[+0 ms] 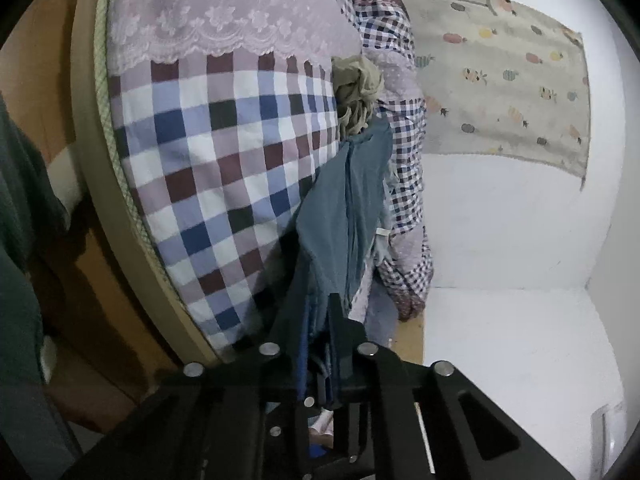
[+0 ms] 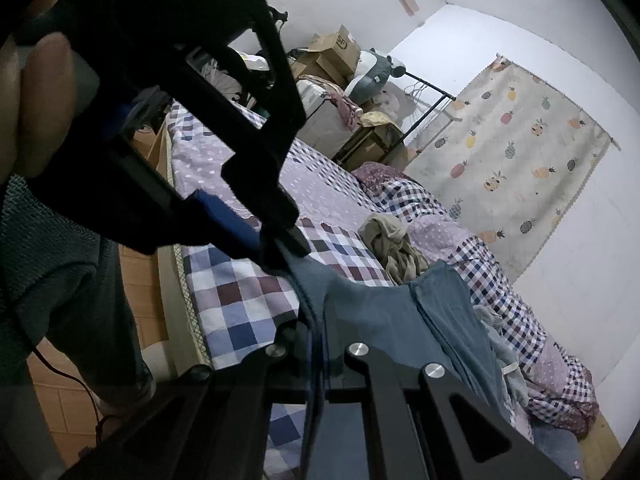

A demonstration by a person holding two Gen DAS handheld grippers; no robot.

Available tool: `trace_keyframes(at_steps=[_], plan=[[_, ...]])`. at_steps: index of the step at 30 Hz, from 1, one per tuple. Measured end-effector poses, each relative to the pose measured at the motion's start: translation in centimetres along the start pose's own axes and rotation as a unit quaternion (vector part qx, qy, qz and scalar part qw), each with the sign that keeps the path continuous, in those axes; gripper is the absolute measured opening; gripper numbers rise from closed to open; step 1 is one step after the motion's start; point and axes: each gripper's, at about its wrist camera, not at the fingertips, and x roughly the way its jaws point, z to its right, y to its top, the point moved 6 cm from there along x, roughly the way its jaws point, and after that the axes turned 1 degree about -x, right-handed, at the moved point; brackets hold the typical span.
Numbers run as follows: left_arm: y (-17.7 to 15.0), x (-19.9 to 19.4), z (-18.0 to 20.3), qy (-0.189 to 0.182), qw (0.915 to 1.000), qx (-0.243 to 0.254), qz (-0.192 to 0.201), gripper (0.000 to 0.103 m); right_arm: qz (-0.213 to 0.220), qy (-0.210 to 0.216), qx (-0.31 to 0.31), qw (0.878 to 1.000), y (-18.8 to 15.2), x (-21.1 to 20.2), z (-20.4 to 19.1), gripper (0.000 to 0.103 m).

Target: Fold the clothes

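Note:
A blue-grey garment (image 1: 344, 208) hangs over the checked bed sheet (image 1: 224, 152), stretched between both grippers. My left gripper (image 1: 320, 306) is shut on one edge of it, the cloth rising from between its fingers. In the right wrist view that left gripper (image 2: 286, 250) comes in from the upper left, a hand (image 2: 36, 80) behind it, and pinches the blue-grey garment (image 2: 380, 312). My right gripper (image 2: 314, 330) at the bottom is shut on the cloth's near edge. A crumpled beige garment (image 2: 394, 246) lies on the bed beyond, also the beige garment (image 1: 356, 84).
A rolled checked quilt (image 2: 500, 280) runs along the bed's far side by the white wall. A pineapple-print curtain (image 2: 512, 152) hangs there. Cardboard boxes (image 2: 336, 52) and a rack stand at the bed's head. A wooden bed frame (image 1: 104, 200) and a person's dark trouser leg (image 2: 60, 280) are at left.

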Motion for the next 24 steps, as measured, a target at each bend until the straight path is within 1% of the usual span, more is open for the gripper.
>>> trace_keyframes(at_steps=[4,7,8,10,11,12,16,20,24], plan=[[0.3,-0.9,1.0,0.036,0.9983,0.043,0.015,0.004,-0.004,0.000,-0.002,1.000,0.0,-0.1,-0.2,0.003],[0.4,-1.5,2.2,0.050,0.9958,0.073,0.022,0.003,-0.008,-0.006,-0.008,1.000,-0.1,-0.1,-0.6,0.010],[0.5,-1.7,2.5,0.052,0.9953,0.079,0.022,0.003,-0.010,-0.009,-0.010,1.000,-0.2,-0.1,-0.7,0.013],[0.6,-2.1,3.1,0.052,0.9947,0.087,0.021,0.003,-0.018,-0.021,-0.012,1.000,-0.5,0.1,-0.6,0.023],[0.6,-2.3,3.4,0.051,0.9944,0.091,0.020,0.003,-0.022,-0.027,-0.011,0.999,-0.7,0.2,-0.4,0.032],[0.6,-2.5,3.9,0.050,0.9939,0.096,0.019,0.003,-0.026,-0.033,-0.010,0.999,-0.9,0.3,-0.3,0.036],[0.5,-3.2,6.2,0.047,0.9905,0.128,0.019,0.003,-0.054,-0.044,0.003,0.998,-2.2,0.9,0.4,0.036],[-0.1,-3.4,8.7,0.045,0.9859,0.161,0.013,0.003,-0.084,-0.062,0.000,0.995,-4.5,1.4,1.0,0.036],[-0.8,-3.3,10.7,0.031,0.9830,0.181,0.006,0.003,-0.118,-0.083,0.005,0.990,-7.2,1.2,2.7,0.036]])
